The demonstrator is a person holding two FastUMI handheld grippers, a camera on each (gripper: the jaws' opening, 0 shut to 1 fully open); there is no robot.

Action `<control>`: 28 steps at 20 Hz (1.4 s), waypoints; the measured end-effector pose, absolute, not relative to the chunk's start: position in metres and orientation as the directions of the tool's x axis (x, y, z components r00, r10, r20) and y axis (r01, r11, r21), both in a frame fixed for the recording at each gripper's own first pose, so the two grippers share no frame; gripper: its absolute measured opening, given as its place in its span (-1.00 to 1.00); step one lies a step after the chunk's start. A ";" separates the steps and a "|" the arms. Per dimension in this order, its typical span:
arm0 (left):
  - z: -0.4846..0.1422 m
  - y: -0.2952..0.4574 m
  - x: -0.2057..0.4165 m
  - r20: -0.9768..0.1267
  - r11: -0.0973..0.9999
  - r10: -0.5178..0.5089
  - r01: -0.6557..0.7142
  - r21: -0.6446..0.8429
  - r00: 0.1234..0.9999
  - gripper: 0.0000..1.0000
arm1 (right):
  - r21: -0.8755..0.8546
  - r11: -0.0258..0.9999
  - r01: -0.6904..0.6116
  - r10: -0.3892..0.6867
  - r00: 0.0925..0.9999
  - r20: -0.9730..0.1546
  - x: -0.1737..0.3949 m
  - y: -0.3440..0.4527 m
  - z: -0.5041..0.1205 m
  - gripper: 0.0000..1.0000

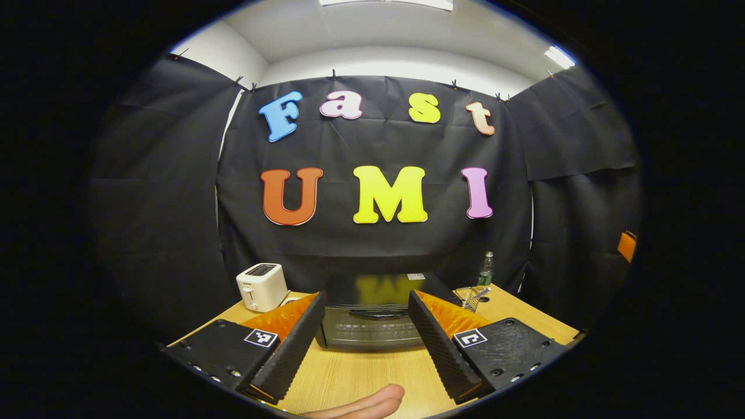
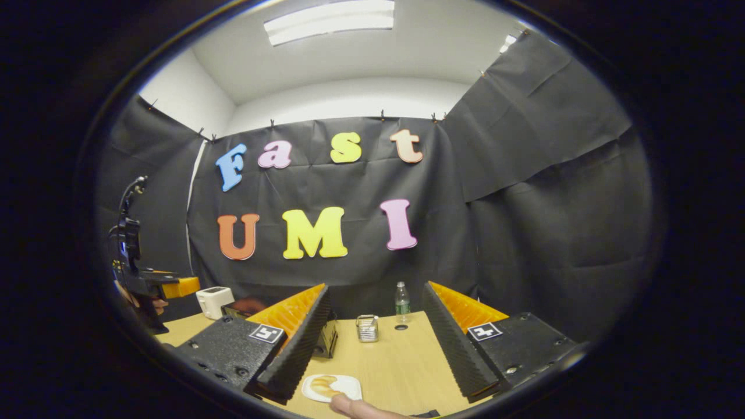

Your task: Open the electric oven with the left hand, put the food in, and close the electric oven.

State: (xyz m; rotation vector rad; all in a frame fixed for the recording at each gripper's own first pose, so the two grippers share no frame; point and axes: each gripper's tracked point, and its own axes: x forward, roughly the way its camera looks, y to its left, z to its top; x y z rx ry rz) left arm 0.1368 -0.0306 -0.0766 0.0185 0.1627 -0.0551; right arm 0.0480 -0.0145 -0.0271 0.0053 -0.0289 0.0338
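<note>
The dark electric oven (image 1: 366, 317) stands on the wooden table (image 1: 361, 372), its door shut and its handle (image 1: 378, 314) across the front. My left gripper (image 1: 365, 297) is open, short of the oven and in line with it, nothing between its fingers. In the right gripper view a white plate (image 2: 349, 384) with a golden piece of food (image 2: 323, 385) lies near the table's front edge. My right gripper (image 2: 375, 288) is open above and behind that plate, holding nothing. A corner of the oven (image 2: 327, 340) shows behind its left finger. At far left a hand holds the left gripper (image 2: 174, 286).
A white toaster (image 1: 262, 286) sits left of the oven. A wire basket (image 1: 468, 297) and a small bottle (image 1: 486, 269) stand to its right near the back wall. A fingertip (image 1: 361, 404) lies on the table at the near edge. Black cloth closes the booth on three sides.
</note>
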 end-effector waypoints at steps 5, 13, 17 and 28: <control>-0.112 -0.051 0.204 -0.177 0.995 -0.095 0.098 0.008 0.980 0.90 | -0.013 0.999 -0.041 0.041 0.999 -0.007 0.074 -0.023 -0.049 0.93; -0.191 -0.063 0.280 -0.337 0.990 -0.141 0.138 -0.032 0.931 0.90 | -0.031 1.000 0.006 -0.008 0.999 -0.043 0.087 -0.039 -0.073 0.93; -0.229 -0.068 0.279 -0.449 0.986 -0.167 0.158 -0.056 0.878 0.87 | 0.002 1.000 0.018 -0.018 1.000 -0.022 0.070 -0.037 -0.063 0.93; -0.228 -0.066 0.237 -0.380 0.981 -0.189 0.195 -0.022 0.906 0.96 | 0.036 0.999 -0.007 0.009 0.999 -0.040 0.034 -0.017 -0.069 0.92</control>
